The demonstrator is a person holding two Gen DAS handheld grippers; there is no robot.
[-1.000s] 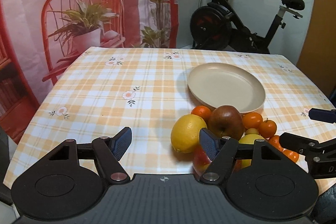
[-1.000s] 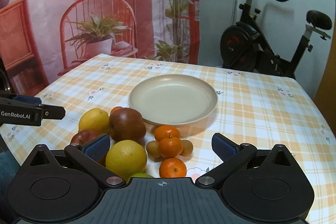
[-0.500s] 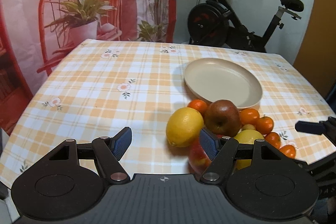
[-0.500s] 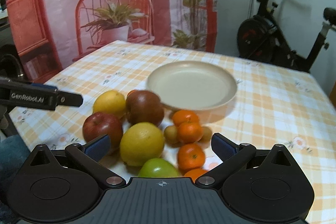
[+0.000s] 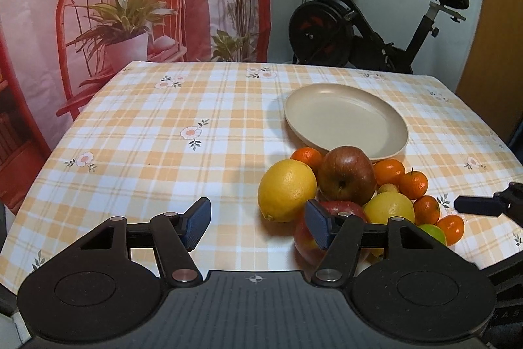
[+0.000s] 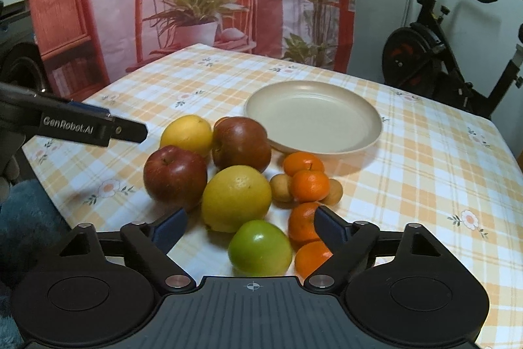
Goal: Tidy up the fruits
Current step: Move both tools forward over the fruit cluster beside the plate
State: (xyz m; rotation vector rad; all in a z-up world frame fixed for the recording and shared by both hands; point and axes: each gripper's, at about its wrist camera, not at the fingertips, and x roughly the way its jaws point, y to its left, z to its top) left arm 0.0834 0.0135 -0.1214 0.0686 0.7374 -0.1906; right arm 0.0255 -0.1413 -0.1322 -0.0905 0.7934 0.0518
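Right now both tongs are spread and empty. Between the right tongs [image 6: 251, 226] sits the green apple [image 6: 260, 247], a yellow lemon [image 6: 236, 198] just beyond it. The left tongs [image 5: 256, 223] hover beside the pile, a red apple [image 5: 322, 229] behind their right pad. Ahead lies the bare beige plate [image 6: 366, 141]. This looks like the first pick: next, lower and pinch one fruit without nudging its neighbours.
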